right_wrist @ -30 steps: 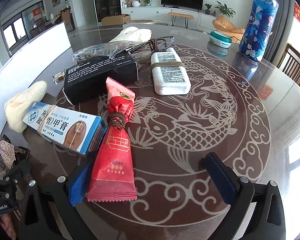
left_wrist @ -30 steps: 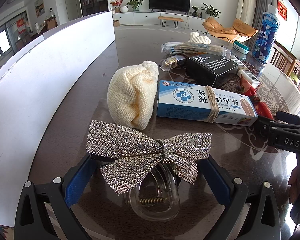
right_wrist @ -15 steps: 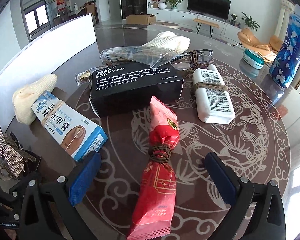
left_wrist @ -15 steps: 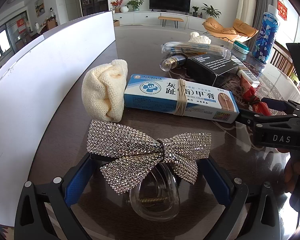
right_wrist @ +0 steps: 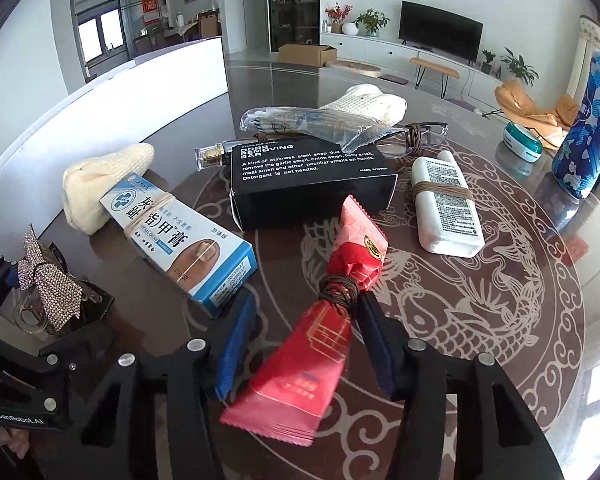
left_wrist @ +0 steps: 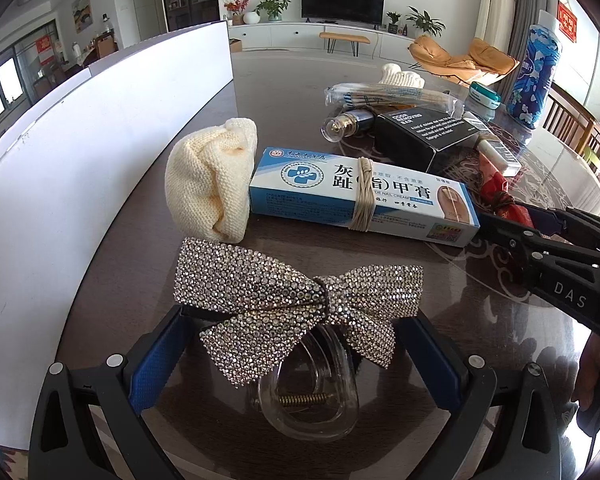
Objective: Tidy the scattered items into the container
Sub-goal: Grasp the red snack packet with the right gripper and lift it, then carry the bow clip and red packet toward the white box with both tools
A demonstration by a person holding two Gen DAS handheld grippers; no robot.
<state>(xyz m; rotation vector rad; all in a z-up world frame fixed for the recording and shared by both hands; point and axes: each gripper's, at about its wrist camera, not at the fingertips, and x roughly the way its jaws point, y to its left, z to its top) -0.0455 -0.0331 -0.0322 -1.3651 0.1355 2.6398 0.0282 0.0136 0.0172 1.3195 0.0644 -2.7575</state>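
Note:
My right gripper [right_wrist: 306, 320] is shut on a red snack packet [right_wrist: 320, 328], its blue pads pressing the packet's lower half. My left gripper [left_wrist: 296, 344] is open around a rhinestone bow hair clip [left_wrist: 292, 300] that rests on the table. A blue-and-white cream box [left_wrist: 360, 196] lies just beyond the bow, pushed against a cream knitted cloth [left_wrist: 212, 184]; the box also shows in the right wrist view [right_wrist: 180, 240]. The white container wall [left_wrist: 80, 160] stands along the left.
A black soap box [right_wrist: 308, 176], white bottle [right_wrist: 446, 204], small perfume bottle [right_wrist: 214, 154], plastic-wrapped bundle [right_wrist: 312, 124], glasses [right_wrist: 424, 136] and white glove [right_wrist: 364, 104] lie further back. A tall blue canister [right_wrist: 588, 128] and teal jar [right_wrist: 522, 142] stand at the far right.
The right gripper moved forward and left and closed on the red packet. It pushed the cream box left against the knitted cloth. The left gripper and bow have not moved.

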